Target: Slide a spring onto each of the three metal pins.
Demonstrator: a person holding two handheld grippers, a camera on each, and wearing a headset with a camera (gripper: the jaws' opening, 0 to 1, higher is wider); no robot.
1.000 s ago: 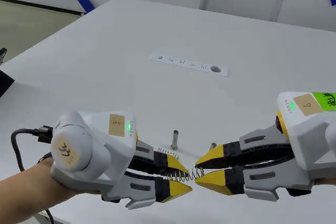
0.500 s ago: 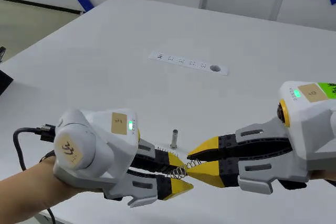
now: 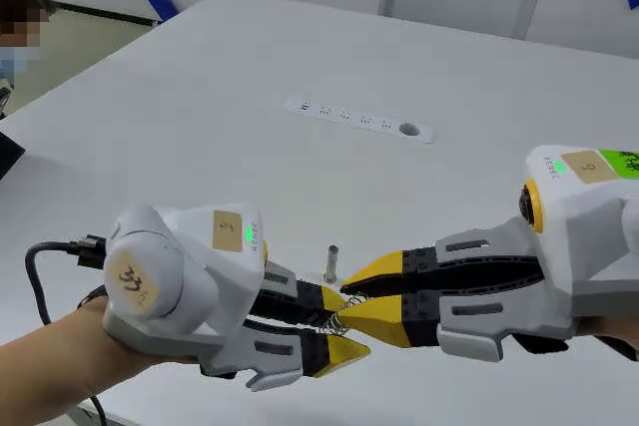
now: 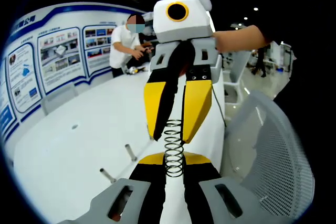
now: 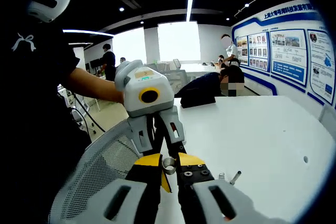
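Closing in since a second ago, the right gripper (image 3: 347, 296) meets the left gripper (image 3: 345, 326) tip to tip, both clamped on one spring (image 3: 337, 323). Left gripper view reveals a pin (image 4: 129, 152) and a second pin (image 4: 106, 175) beside its jaws. Right gripper view reveals a loose spring (image 5: 221, 176) lying beside its jaws.

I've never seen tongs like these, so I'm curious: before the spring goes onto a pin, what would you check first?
1. The spring gripped in the left tongs: ok.
2. The right tongs closed on its other end: ok.
3. Grip firm enough for one side to let go: cannot tell.
4. The pin upright and bare: ok.
5. The spring aimed down over the pin: not ok, it runs sideways between the tongs.
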